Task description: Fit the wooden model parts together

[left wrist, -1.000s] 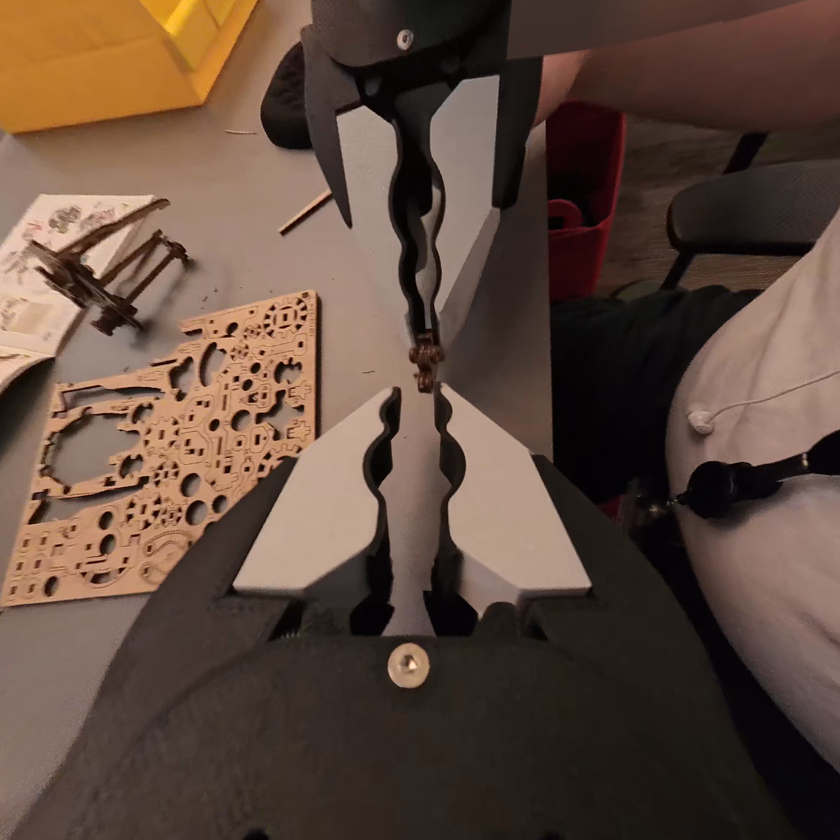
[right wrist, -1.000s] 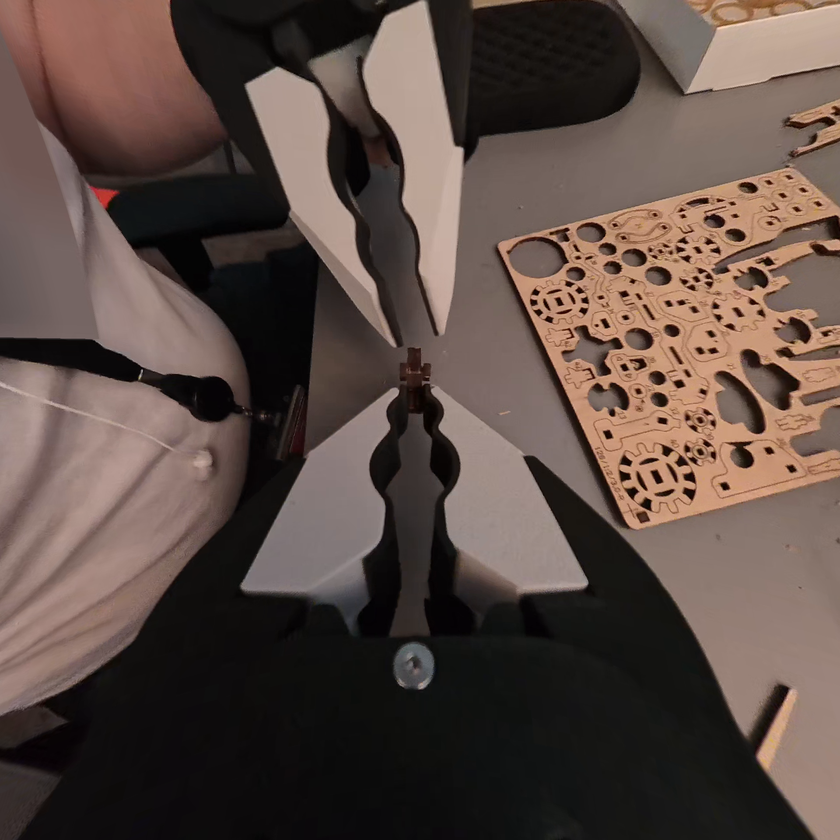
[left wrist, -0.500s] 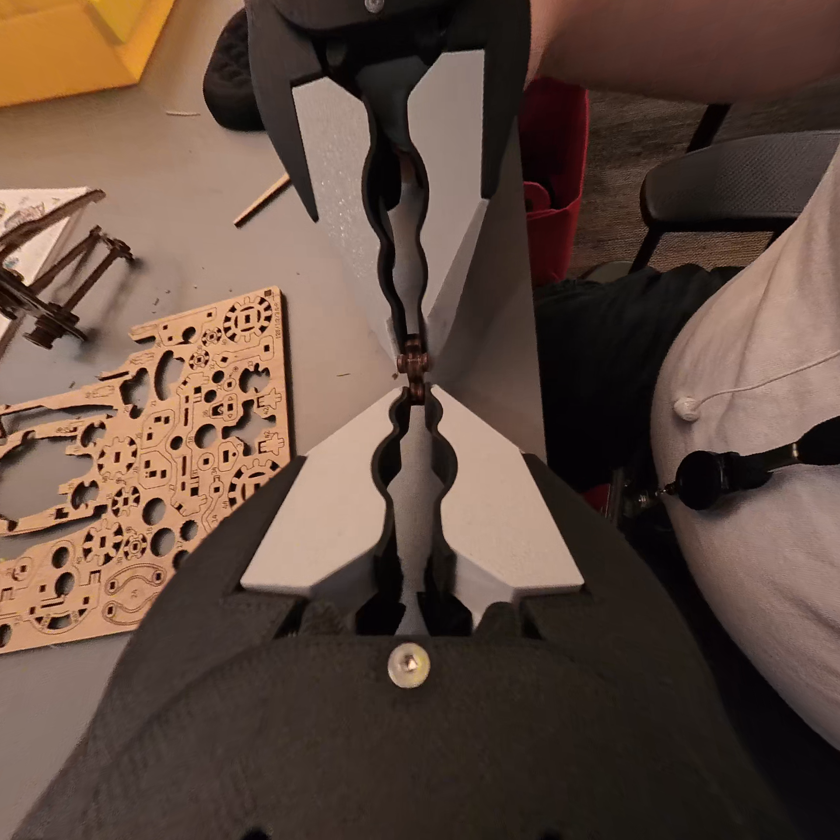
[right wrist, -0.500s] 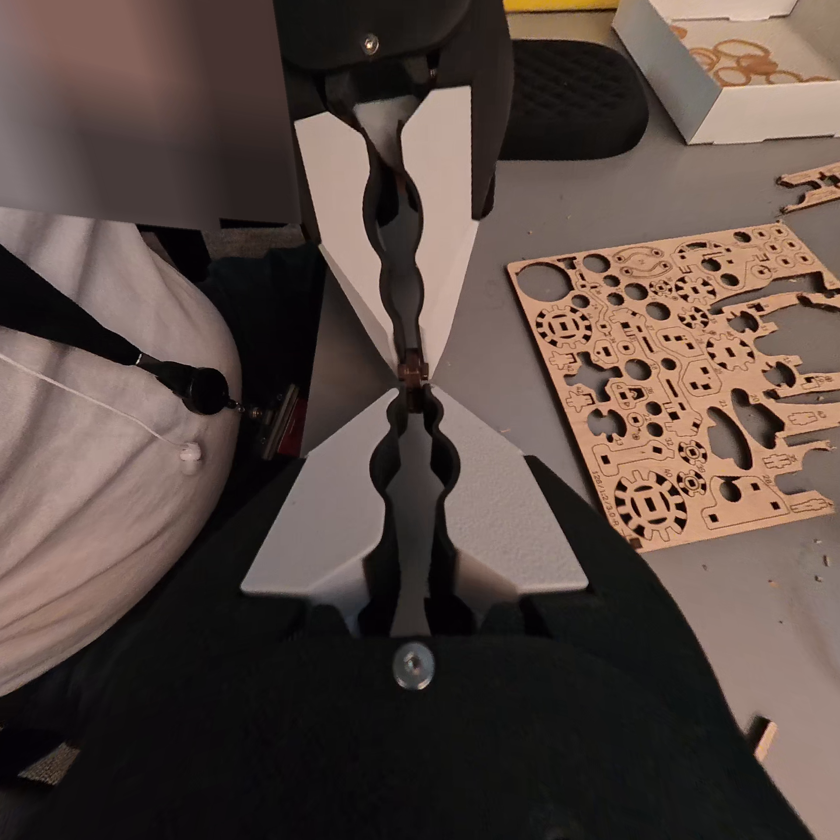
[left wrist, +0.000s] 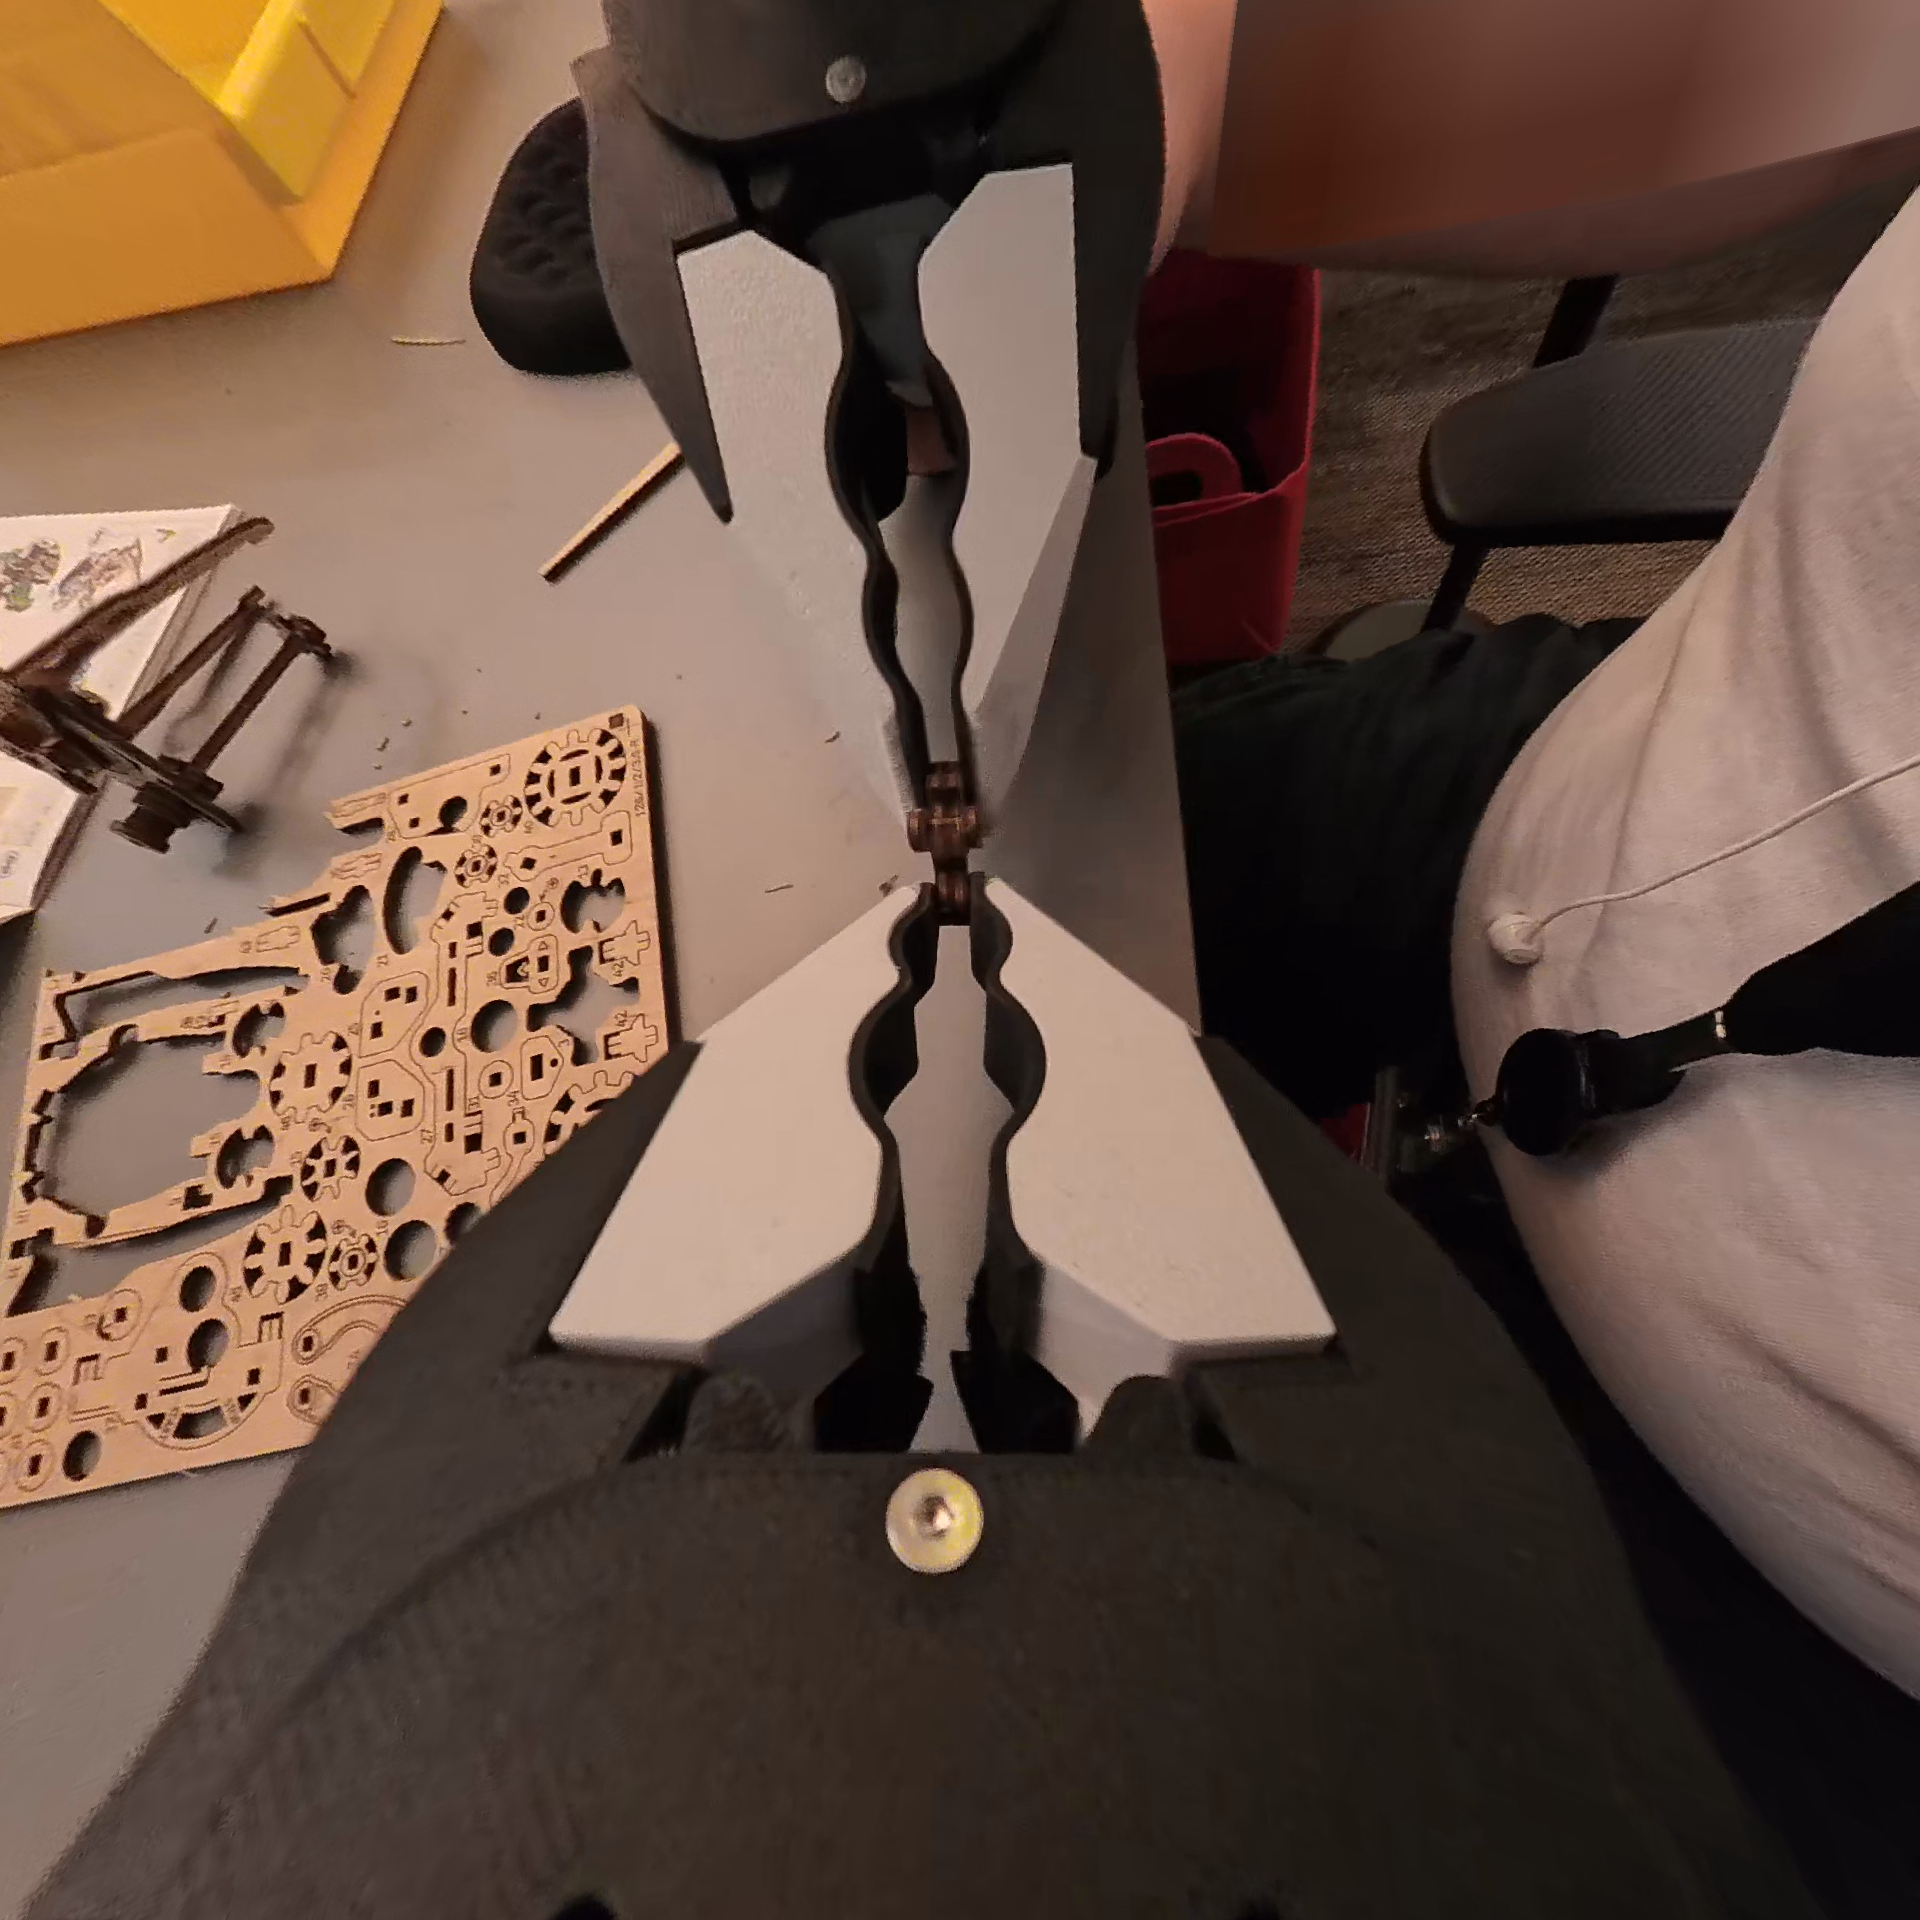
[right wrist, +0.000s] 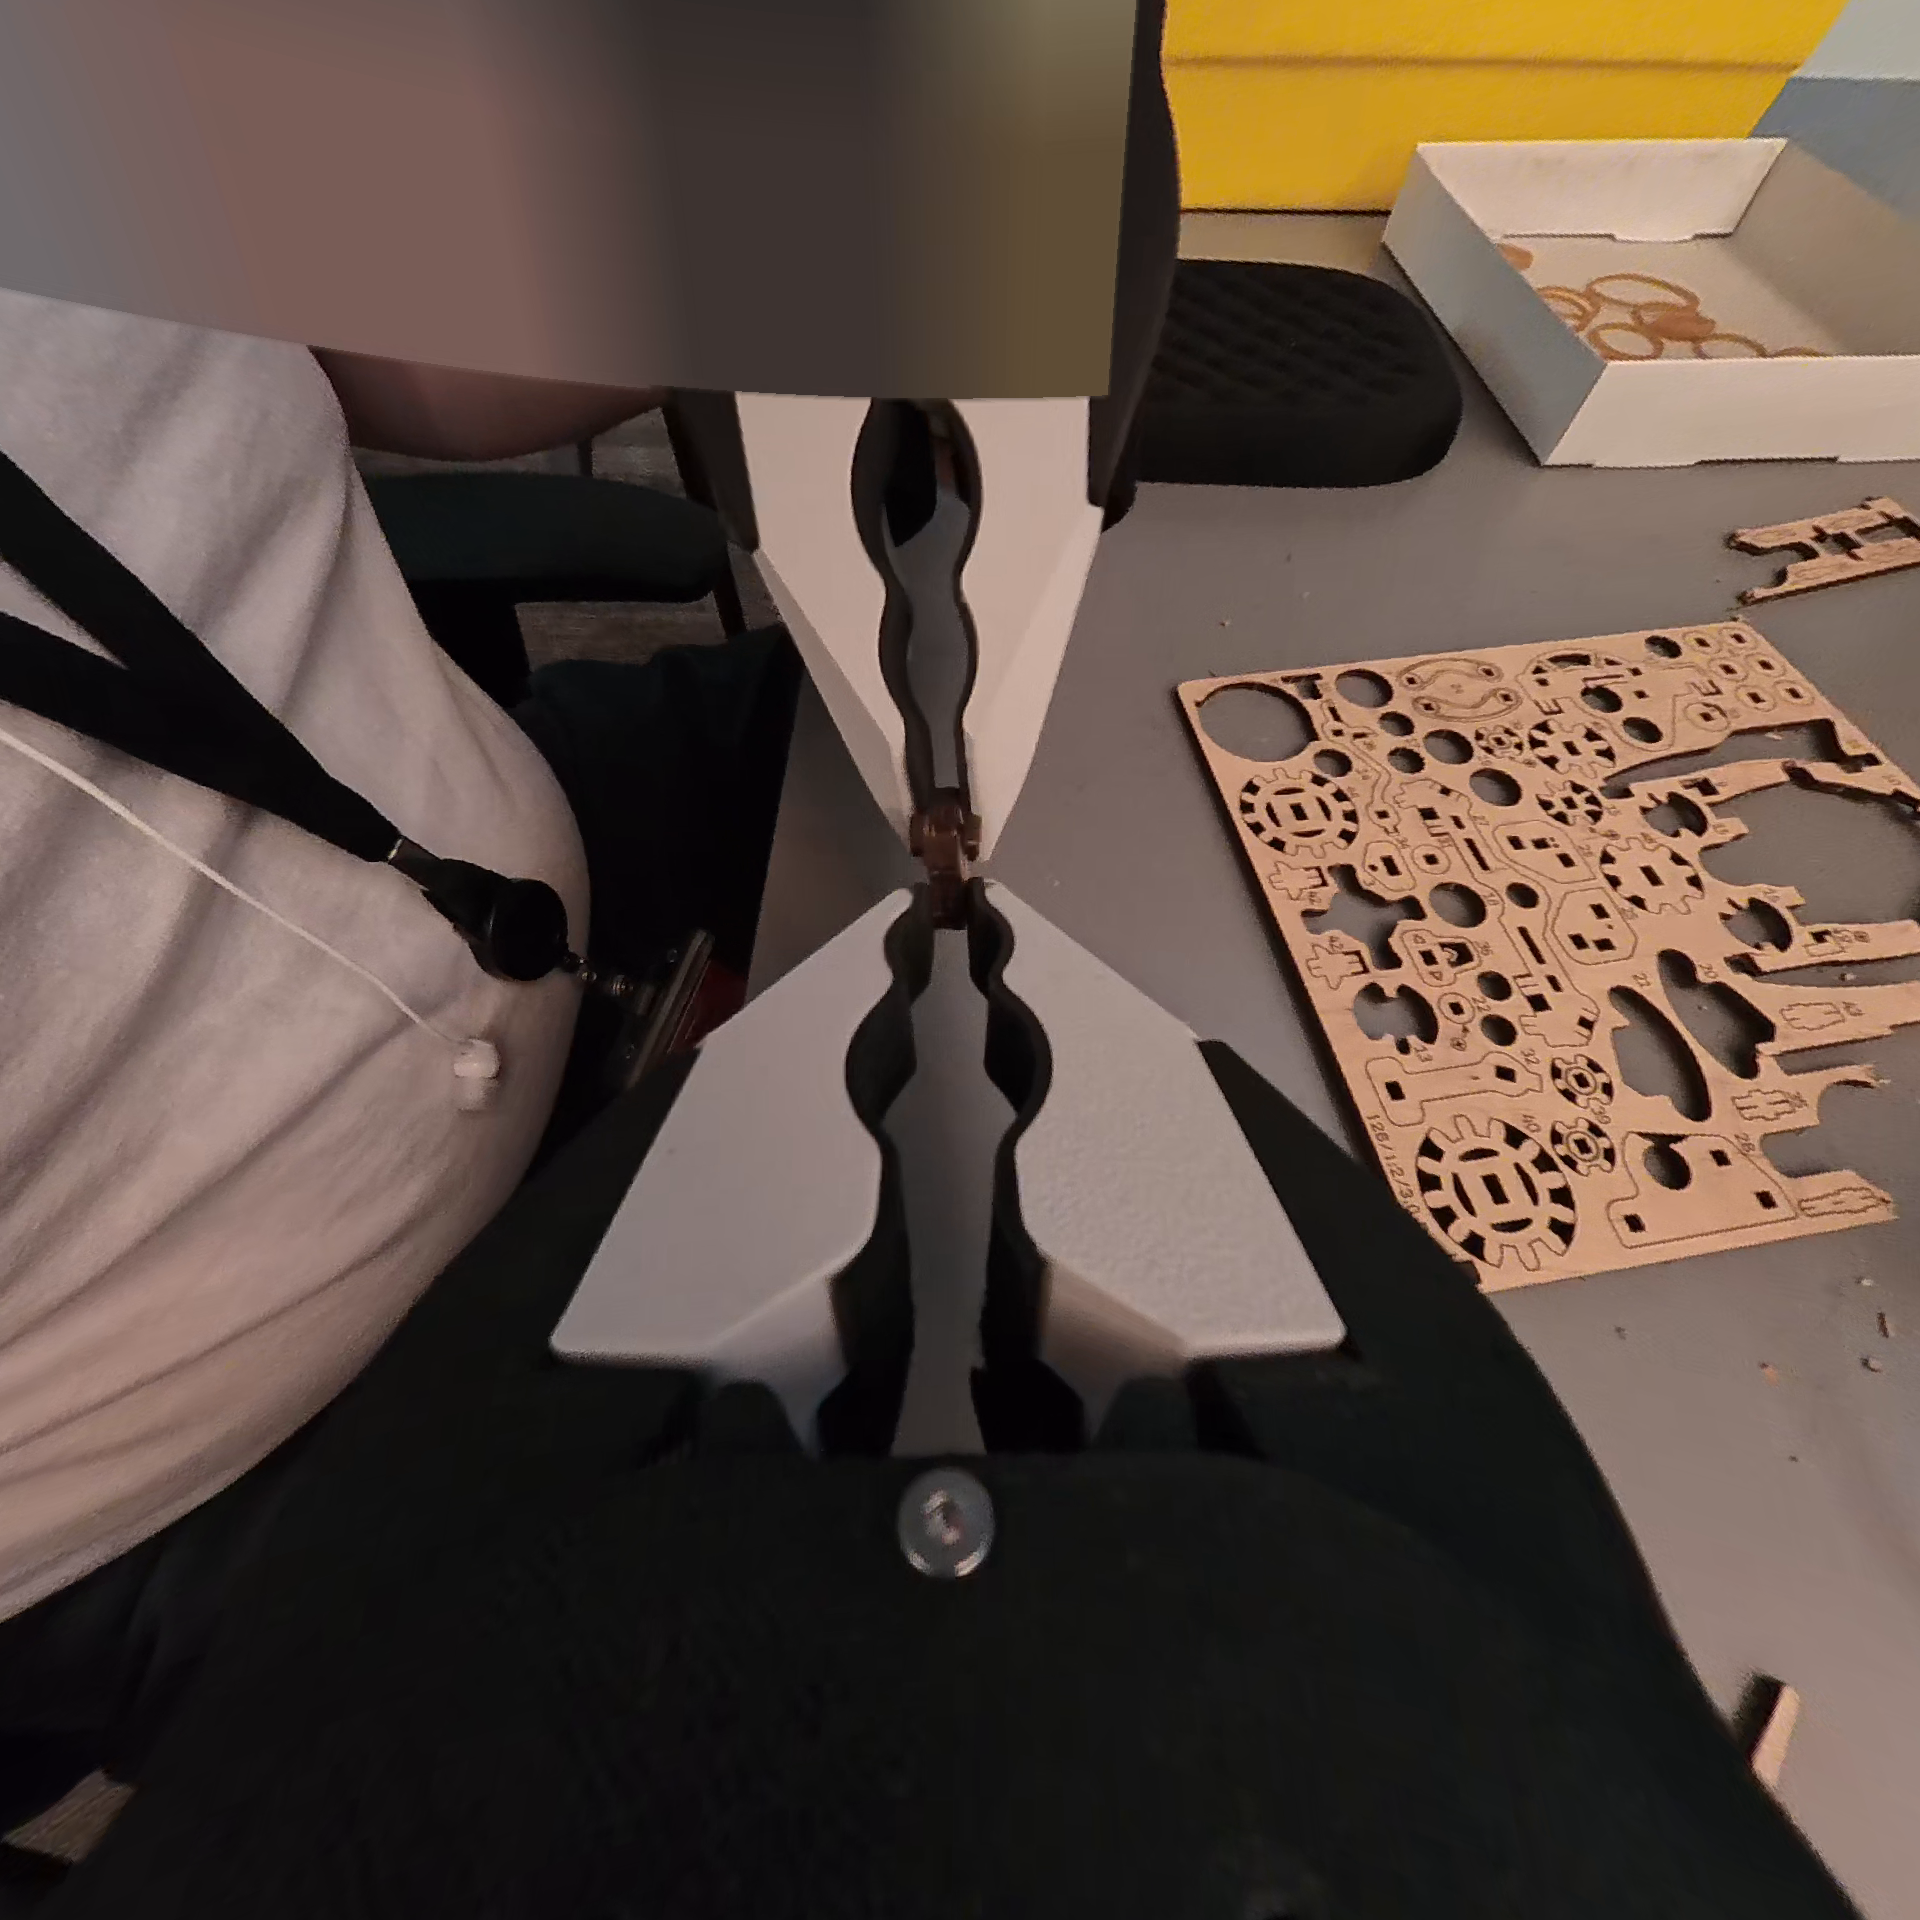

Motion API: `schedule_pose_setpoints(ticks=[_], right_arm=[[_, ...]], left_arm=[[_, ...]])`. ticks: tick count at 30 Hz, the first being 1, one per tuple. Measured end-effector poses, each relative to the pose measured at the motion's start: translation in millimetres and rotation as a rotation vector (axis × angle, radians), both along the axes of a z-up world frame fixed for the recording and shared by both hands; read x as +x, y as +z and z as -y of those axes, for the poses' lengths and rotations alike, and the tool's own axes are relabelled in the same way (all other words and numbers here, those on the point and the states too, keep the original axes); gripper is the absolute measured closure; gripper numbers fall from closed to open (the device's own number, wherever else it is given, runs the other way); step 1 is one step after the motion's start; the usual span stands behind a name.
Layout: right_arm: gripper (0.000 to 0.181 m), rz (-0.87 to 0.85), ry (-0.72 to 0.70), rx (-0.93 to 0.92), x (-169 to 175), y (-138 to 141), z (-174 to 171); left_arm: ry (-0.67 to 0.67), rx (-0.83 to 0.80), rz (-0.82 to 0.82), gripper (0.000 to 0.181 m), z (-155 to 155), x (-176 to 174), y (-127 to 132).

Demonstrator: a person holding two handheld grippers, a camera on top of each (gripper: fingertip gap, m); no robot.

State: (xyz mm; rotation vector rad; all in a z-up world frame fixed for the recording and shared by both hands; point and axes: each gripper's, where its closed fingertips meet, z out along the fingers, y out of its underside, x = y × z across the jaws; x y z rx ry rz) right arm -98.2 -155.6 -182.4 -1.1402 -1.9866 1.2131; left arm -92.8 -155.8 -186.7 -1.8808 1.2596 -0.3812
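Observation:
A small dark wooden part hangs in the air between both grippers, over the table's near edge. My left gripper is shut on its near end. My right gripper comes in from the top of the left wrist view, tip to tip with the left, and is shut on the far end. In the right wrist view the same part sits between my right gripper and my left gripper. A cross-shaped bit shows in the gap; whether it is one piece or two joined I cannot tell.
A punched plywood sheet lies on the grey table. A half-built dark model stands on a booklet. A yellow box, a white box of rubber bands, a black pad and a red bin are around. A person's torso is close. Only a small space, under 4 cm, lies between the two pairs of fingers.
My left gripper, open a second ago, has closed on the free end of the part that the right gripper held. The two grippers have come together tip to tip.

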Motion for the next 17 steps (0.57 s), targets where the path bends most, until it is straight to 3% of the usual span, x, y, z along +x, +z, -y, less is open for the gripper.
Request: schedule_pose_setpoints(ticks=[4,10,17], right_arm=[[0.177,0.064,-0.037,-0.164,-1.8,2.5,-0.1],[0.178,0.192,-0.067,-0.846,-5.3,30.4,-8.0],[0.178,0.269,-0.018,-1.110,-1.2,44.8,-7.0]], left_arm=[[0.011,-0.040,0.053,0.169,-0.2,-1.6,3.1],[0.097,0.110,0.042,0.136,-16.6,-11.0,14.3],[0.055,0.316,0.086,0.154,-21.5,1.4,46.3]])
